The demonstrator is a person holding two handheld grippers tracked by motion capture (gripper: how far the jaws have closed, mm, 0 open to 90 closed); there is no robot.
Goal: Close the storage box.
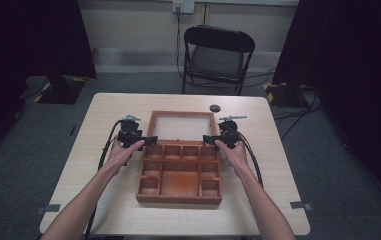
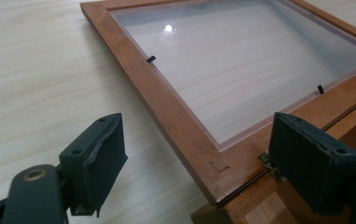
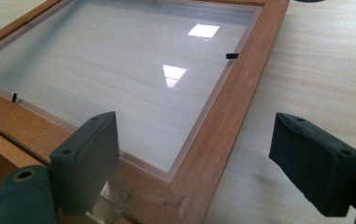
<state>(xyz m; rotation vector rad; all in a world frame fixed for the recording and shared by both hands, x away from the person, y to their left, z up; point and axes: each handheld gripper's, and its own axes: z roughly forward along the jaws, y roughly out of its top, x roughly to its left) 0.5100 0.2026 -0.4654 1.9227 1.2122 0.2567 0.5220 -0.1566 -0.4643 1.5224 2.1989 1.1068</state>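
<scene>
A wooden compartment box point(image 1: 180, 172) lies open at mid-bench point(image 1: 103, 130), its glazed lid point(image 1: 182, 125) apparently flat toward the far edge; left tongs point(image 1: 150, 140) and right tongs point(image 1: 207, 139) flank the hinges, jaws apart.

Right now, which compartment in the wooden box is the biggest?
The centre one toward the person's edge of the wooden box: wide and deep, flanked by small square cells, with a row of small cells beyond it toward the hinged lid.

Black two-jaw tongs point(image 1: 150, 140) point(image 1: 208, 139) with padded tips, trailing black cables.
</scene>
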